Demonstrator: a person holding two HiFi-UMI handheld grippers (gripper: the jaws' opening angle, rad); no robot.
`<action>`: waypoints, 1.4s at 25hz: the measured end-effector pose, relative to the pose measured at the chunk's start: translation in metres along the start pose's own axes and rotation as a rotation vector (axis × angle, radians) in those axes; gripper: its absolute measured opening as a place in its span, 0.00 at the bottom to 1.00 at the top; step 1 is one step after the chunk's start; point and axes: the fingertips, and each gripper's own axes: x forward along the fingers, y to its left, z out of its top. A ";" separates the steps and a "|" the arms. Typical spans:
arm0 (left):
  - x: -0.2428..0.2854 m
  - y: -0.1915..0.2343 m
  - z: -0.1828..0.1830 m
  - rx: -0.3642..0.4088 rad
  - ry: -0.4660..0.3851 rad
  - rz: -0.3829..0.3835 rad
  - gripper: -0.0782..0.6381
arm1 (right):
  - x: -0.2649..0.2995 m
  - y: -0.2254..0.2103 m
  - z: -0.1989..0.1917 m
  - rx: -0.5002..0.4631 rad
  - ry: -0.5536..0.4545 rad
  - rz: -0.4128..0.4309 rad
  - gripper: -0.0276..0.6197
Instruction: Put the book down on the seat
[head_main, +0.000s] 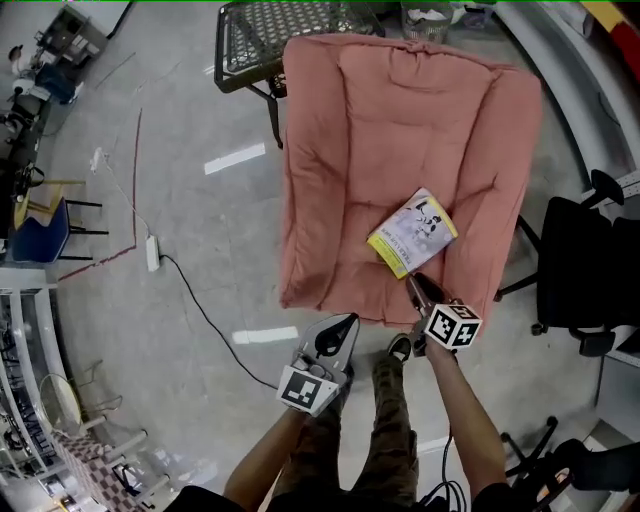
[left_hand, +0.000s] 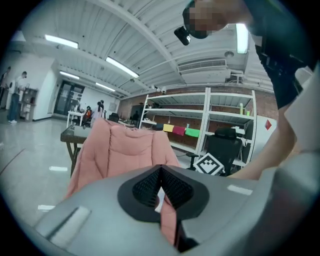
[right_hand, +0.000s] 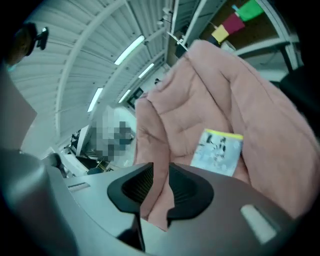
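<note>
A thin book (head_main: 412, 233) with a pale illustrated cover and a yellow edge lies flat on the seat of the pink cushioned chair (head_main: 400, 130), towards its front right. My right gripper (head_main: 416, 286) sits just off the book's near corner. In the right gripper view the book (right_hand: 218, 151) lies ahead and apart on the pink cushion (right_hand: 210, 90), while the right gripper (right_hand: 161, 171) stands open with only cushion showing in the gap. My left gripper (head_main: 347, 323) hangs lower, by the seat's front edge. The left gripper (left_hand: 160, 170) has its tips together and holds nothing.
A black mesh table (head_main: 270, 40) stands behind the chair. A black office chair (head_main: 590, 270) is at the right. On the floor at the left lie a power strip with its cable (head_main: 153, 252), beside a blue chair (head_main: 40, 235). The person's legs (head_main: 390, 420) are below.
</note>
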 end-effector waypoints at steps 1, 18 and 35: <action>0.000 -0.003 0.013 0.014 -0.009 -0.005 0.11 | -0.012 0.021 0.013 -0.052 -0.030 0.014 0.20; -0.002 -0.052 0.194 0.214 -0.206 -0.088 0.11 | -0.166 0.234 0.154 -0.639 -0.325 0.115 0.06; -0.038 -0.127 0.262 0.213 -0.225 -0.117 0.11 | -0.266 0.277 0.194 -0.714 -0.406 0.084 0.06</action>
